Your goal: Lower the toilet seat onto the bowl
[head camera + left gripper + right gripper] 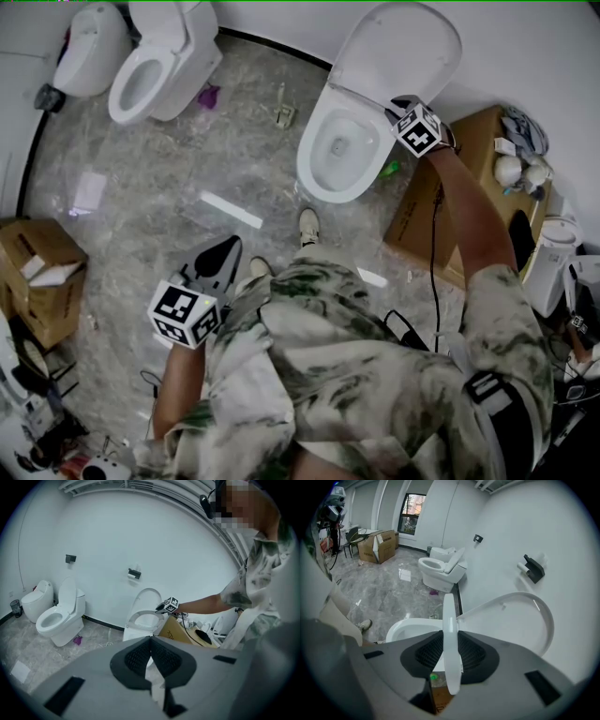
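Jaws of the left claw [151,644] meet on nothing, low over the grey marbled floor [187,159] and well apart from the toilet. Further right, the right claw [451,645] pinches the toilet seat [449,616] – it stands edge-on between the pads, clear of the raised lid [403,47], above the bowl [314,167]. White walls, a second toilet [155,66] far left, a cardboard box [441,206] just right of the bowl.

I register a white plastic toilet seat [450,639], grey marbled stone floor [169,169], brown cardboard box [417,225], green camouflage shirt [375,375].
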`<state>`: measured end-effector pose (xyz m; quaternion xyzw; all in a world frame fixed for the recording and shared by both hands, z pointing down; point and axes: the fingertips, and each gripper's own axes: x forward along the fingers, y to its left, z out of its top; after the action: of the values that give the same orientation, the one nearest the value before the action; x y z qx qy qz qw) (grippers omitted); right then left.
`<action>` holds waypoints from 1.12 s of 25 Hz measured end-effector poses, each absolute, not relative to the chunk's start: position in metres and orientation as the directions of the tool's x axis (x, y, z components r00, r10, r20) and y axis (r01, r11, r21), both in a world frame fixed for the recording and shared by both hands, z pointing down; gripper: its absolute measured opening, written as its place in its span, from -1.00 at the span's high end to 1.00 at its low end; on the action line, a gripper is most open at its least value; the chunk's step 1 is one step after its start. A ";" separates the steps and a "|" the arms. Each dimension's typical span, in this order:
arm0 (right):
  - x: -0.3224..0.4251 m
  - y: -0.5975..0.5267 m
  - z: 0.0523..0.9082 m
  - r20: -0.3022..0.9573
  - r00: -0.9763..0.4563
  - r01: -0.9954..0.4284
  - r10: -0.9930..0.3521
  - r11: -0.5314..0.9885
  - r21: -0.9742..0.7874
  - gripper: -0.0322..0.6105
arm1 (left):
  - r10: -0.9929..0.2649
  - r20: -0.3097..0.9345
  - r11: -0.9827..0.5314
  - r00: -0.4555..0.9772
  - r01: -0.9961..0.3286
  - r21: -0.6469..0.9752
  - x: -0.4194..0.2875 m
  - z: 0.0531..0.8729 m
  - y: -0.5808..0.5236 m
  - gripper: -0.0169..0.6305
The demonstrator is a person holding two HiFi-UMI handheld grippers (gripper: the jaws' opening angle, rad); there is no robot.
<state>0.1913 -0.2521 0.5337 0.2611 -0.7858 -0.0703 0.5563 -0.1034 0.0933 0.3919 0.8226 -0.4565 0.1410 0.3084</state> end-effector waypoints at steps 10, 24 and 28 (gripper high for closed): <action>0.184 -0.232 0.546 0.844 -0.245 -0.329 -0.478 0.860 0.391 0.54 | -0.640 0.523 -0.412 0.563 -0.826 0.385 -0.104 0.400 0.101 0.88; 0.176 -0.206 0.562 0.855 -0.241 -0.322 -0.459 0.869 0.376 0.53 | -0.617 0.529 -0.427 0.582 -0.813 0.397 -0.108 0.409 0.114 0.88; 0.173 -0.200 0.570 0.860 -0.242 -0.330 -0.449 0.872 0.362 0.53 | -0.611 0.532 -0.430 0.586 -0.810 0.398 -0.110 0.411 0.115 0.88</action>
<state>0.1734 -0.1998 0.5698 0.2476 -0.7864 -0.0530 0.5634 -0.1101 0.1152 0.4105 0.8311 -0.4276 0.1556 0.3198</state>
